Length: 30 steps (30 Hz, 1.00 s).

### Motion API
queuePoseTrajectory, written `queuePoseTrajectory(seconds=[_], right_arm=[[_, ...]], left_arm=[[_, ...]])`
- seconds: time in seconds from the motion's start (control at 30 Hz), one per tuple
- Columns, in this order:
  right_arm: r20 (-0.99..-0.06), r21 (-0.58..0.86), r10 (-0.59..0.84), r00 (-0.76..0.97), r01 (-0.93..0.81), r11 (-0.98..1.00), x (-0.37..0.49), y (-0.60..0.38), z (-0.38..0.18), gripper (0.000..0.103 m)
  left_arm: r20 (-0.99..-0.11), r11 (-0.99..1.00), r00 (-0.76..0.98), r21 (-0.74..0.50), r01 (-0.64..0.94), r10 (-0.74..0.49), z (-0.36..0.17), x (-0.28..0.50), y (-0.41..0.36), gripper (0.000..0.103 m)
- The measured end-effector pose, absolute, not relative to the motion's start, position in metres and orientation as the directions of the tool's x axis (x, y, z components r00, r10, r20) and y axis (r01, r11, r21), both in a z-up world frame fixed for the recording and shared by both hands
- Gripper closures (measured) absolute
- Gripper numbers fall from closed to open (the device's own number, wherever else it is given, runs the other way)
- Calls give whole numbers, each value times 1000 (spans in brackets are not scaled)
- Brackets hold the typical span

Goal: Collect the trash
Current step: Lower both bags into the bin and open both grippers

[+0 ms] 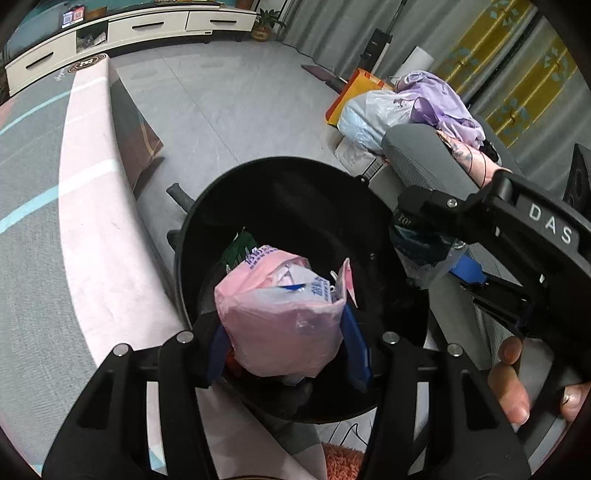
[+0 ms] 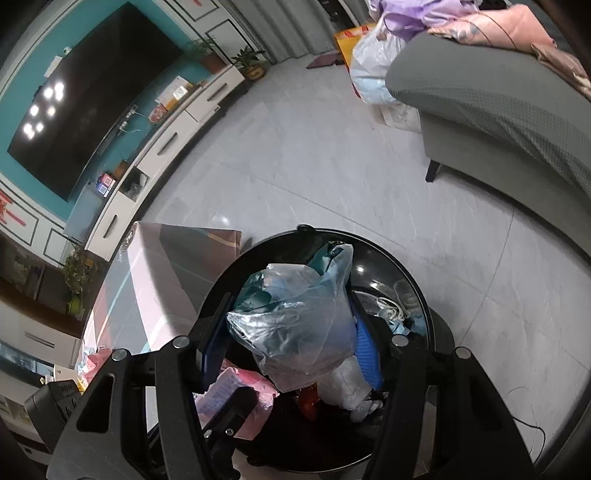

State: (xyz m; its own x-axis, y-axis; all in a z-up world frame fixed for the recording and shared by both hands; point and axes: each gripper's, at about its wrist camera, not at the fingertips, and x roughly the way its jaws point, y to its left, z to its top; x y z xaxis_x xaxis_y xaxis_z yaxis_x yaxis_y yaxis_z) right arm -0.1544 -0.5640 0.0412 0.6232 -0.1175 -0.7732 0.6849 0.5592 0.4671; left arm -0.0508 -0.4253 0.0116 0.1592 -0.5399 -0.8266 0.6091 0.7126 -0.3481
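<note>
Grey floor tiles run from a low white cabinet (image 1: 129, 29) at the far wall to a grey sofa (image 1: 424, 155) on the right, with a pink-and-grey table (image 1: 74, 221) along the left. From the left wrist, the left gripper (image 1: 282, 343) has its blue pads pressed on either side of a pink plastic bag (image 1: 280, 325), which hangs over the open mouth of a black bin (image 1: 207, 206) on the floor. To the right, the right gripper (image 1: 439, 258) reaches in with a clear bag (image 1: 421, 254), a hand (image 1: 517, 376) on its handle.

From the right wrist, that gripper's fingers are clamped on the clear bag (image 2: 299, 317), also above the bin (image 2: 417, 280), where wrappers and a white cord already lie. A dark television (image 2: 92, 110) fills the far left wall.

Both bags look ready for the drop. The next move calls for spreading each pair of fingers so the bags fall inside the rim.
</note>
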Motion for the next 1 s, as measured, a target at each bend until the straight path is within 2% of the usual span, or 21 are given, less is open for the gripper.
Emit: queuePoseTrajectory(seconds=[1.0], right_arm=[[-841,407,-106,530,750,521,-146,-573,21,43]], left_arm=[[-855,687,91,-343,640,-511,-8,-50,-455,48]])
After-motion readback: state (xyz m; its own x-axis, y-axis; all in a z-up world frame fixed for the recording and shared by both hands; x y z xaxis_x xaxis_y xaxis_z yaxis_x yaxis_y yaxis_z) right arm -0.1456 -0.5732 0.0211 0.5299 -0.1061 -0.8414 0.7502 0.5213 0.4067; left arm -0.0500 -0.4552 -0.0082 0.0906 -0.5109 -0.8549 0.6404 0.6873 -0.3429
